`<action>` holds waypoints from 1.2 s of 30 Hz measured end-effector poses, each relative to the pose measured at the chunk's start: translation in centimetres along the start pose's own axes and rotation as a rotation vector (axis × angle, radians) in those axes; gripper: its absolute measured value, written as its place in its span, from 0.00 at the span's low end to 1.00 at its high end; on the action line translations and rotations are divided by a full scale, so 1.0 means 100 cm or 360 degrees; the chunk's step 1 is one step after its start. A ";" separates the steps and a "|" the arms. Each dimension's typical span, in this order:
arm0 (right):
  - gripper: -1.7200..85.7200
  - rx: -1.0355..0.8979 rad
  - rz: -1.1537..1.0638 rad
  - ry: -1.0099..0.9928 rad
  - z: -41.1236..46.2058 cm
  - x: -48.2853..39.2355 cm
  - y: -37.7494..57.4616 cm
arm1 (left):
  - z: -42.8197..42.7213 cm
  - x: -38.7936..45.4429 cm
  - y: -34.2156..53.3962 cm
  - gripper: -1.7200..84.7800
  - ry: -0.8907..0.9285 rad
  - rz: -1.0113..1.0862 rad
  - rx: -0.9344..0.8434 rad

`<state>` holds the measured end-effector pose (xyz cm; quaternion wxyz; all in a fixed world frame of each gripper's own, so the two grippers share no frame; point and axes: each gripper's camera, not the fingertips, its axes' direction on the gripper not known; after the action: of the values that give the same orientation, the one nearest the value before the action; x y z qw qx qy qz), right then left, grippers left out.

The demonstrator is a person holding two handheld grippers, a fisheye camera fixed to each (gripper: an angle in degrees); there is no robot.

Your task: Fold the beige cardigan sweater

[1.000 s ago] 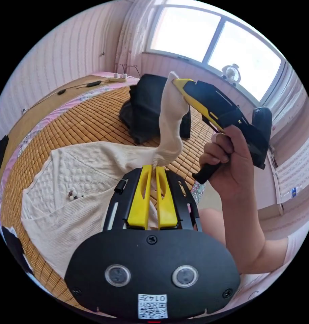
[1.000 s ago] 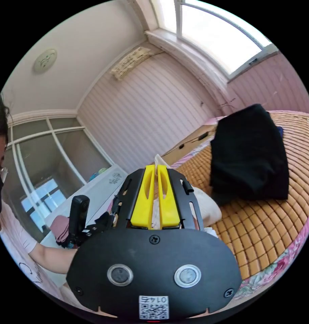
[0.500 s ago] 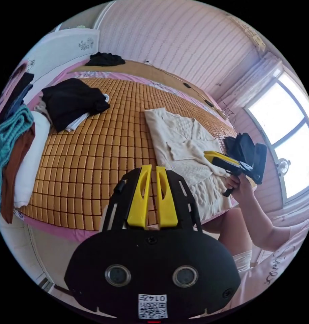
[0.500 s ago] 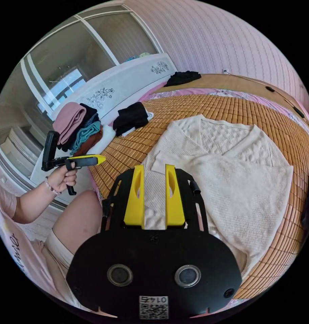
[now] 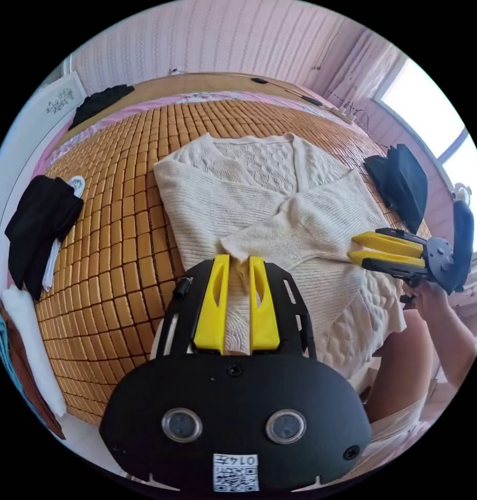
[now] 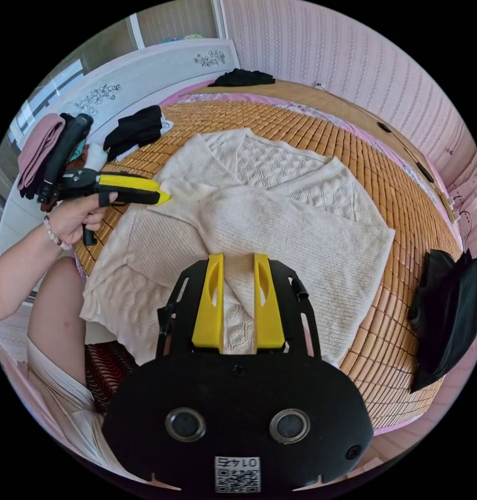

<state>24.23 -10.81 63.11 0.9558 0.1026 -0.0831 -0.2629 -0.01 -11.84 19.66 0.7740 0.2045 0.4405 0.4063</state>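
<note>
The beige cardigan [image 5: 259, 172] lies flat on the bamboo mat [image 5: 118, 172], neckline away from me, with both sleeves crossed over its front. My left gripper [image 5: 237, 259] hovers open over the cuff of the upper sleeve, the knit showing between its jaws. In the right gripper view the left gripper [image 6: 164, 196] is held side-on by a hand, its tip at that same cuff. My right gripper [image 6: 237, 258] is open above the cardigan [image 6: 280, 229] near its hem. The left gripper view has the right gripper [image 5: 355, 247] at the garment's right edge, jaws apart.
A folded black garment [image 6: 447, 312] sits on the mat to the right of the cardigan, another black one [image 5: 40, 224] to the left. Stacked clothes [image 6: 38, 146] lie by the white headboard. The person's leg [image 6: 56, 291] is at the bed's near edge.
A second ago both grippers held a sleeve up in the air. The sleeve now lies across the cardigan's front, and both grippers have let go and opened.
</note>
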 end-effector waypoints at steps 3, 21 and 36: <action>0.12 0.0057 0.0012 -0.0010 -0.012 -0.003 -0.006 | -0.022 -0.008 0.004 0.03 -0.0014 0.0048 0.0046; 0.14 0.0160 0.0170 0.0092 -0.073 0.073 -0.038 | -0.082 -0.129 0.016 0.09 0.0155 -0.0197 0.0150; 0.13 0.0068 0.0981 -0.0033 -0.050 0.214 -0.081 | -0.043 -0.200 -0.064 0.09 0.0369 -0.0438 0.0017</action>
<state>39.50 -28.03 58.63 0.9872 0.0898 -0.1257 0.0402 -6.49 -31.96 23.41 0.7653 0.0980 0.5527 0.3150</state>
